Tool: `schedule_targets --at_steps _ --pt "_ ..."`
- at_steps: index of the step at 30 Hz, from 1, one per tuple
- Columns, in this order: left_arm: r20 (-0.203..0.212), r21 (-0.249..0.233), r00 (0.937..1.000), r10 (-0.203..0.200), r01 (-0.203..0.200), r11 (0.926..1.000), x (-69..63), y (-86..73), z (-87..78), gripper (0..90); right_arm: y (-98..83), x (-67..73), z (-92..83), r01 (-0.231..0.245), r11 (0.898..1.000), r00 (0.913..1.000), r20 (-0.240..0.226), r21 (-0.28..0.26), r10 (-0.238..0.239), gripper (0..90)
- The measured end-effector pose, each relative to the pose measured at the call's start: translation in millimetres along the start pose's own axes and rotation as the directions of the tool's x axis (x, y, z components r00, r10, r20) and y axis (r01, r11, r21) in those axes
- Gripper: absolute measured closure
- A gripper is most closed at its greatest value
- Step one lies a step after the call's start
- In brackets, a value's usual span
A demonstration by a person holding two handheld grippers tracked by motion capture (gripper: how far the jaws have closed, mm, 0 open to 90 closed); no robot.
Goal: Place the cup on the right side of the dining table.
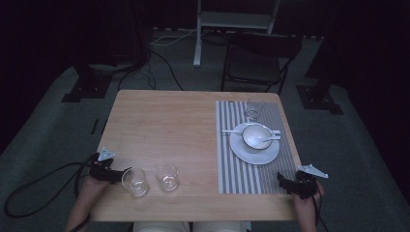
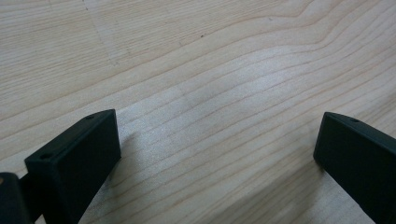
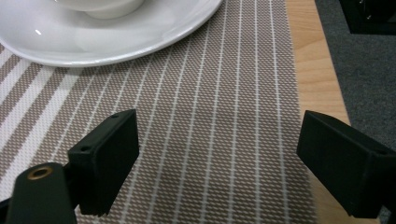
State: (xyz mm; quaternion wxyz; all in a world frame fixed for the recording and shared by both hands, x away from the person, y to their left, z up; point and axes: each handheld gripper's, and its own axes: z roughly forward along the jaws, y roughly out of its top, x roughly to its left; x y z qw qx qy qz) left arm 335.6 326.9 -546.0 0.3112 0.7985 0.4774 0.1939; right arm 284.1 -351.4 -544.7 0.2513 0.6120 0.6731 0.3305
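Left gripper (image 1: 126,172) at near left table (image 1: 164,121) edge, jaws wide apart over bare wood, nothing held; nearest glass (image 1: 135,181) just beside its tips, second glass (image 1: 167,177) close by. Right gripper (image 1: 280,178) at near right, jaws equally wide, empty, over striped placemat (image 3: 210,140) (plate (image 3: 140,32) just ahead). Bowl (image 1: 256,136) with spoon on plate.

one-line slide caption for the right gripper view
Open right gripper hovering over the striped placemat, white plate just ahead.
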Motion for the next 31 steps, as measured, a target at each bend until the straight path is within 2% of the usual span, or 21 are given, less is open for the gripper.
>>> schedule_targets --at_steps 8,14,17,20,28,30,31 --pt "0.0 0.0 1.0 0.0 0.0 1.0 0.0 0.0 0.0 1.0 -5.0 -13.7 -4.0 0.003 1.0 1.0 0.006 0.004 -0.003 12.6" --pt "0.0 0.0 1.0 0.0 0.0 1.0 0.0 0.0 0.0 1.0 -8.9 -26.8 -8.6 -0.021 1.0 0.9996 0.017 0.002 0.021 12.6" --pt "0.0 0.0 1.0 0.0 0.0 1.0 0.0 0.0 0.0 1.0 -9.4 -31.9 -10.6 -0.003 1.0 0.9998 0.021 0.011 0.003 12.6" --pt "0.0 0.0 1.0 0.0 0.0 1.0 0.0 0.0 0.0 1.0 -11.2 -37.2 -12.6 -0.027 1.0 0.9996 0.006 0.0 0.027 12.6" --pt "0.0 0.0 1.0 0.0 0.0 1.0 0.0 0.0 0.0 1.0 -9.9 -35.7 -11.6 -0.013 1.0 0.9999 0.007 0.005 0.013 12.6" --pt "0.0 0.0 1.0 -0.001 0.001 1.0 0.0 0.1 0.1 0.9 -5.6 -33.1 -15.7 -0.016 1.0 0.9999 0.005 0.018 0.016 12.6" --pt "-0.001 0.0 1.0 -0.001 0.001 1.0 0.2 0.1 0.0 0.9 -0.7 -29.2 -21.4 -0.007 1.0 1.0 0.003 0.002 0.007 12.6"
